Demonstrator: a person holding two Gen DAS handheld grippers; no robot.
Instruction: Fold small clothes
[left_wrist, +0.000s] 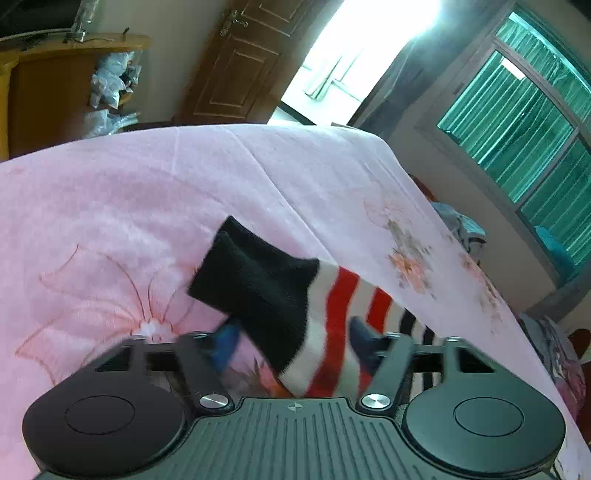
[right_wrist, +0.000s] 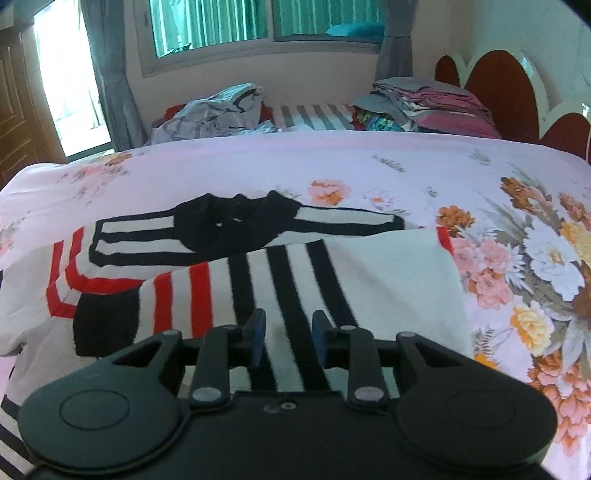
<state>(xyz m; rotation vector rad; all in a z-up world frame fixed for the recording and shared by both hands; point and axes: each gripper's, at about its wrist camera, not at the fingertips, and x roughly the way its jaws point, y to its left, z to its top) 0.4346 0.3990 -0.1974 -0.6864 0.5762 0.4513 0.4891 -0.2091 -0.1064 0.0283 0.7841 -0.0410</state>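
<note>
Looking at a big bed under a pink floral bedspread (right_wrist: 369, 166), taking up most of both views. Sitting past its far edge: a red headboard (right_wrist: 495, 96), a folded stack of clothes (right_wrist: 424, 107) and a crumpled grey heap (right_wrist: 214, 114), all under a window (right_wrist: 207, 22) with green curtains.

Lying flat on the near part of the bedspread: the striped sweater (right_wrist: 332, 266), white with black and red bands, filling the middle of the right wrist view. Crossing its far edge, a black-and-white striped piece (right_wrist: 229, 221); not managing to tell whether that belongs to the same garment.

Hovering right over the sweater's black-striped body: the right gripper (right_wrist: 289, 336), jaws standing partly apart, blue pads gripping nothing, just fabric showing below the gap.

Pointing down at the red-striped sleeve (left_wrist: 332, 314) with its black cuff (left_wrist: 251, 269): the left gripper (left_wrist: 295, 341). Running between its jaws, that sleeve, cuff poking out ahead over the pink cover. Touching or overlapping the cloth on one side, with a thin sliver of pink seeming to show beside the other pad. Everything blurring there, so not able to tell whether actually pinching or just straddling.
</note>
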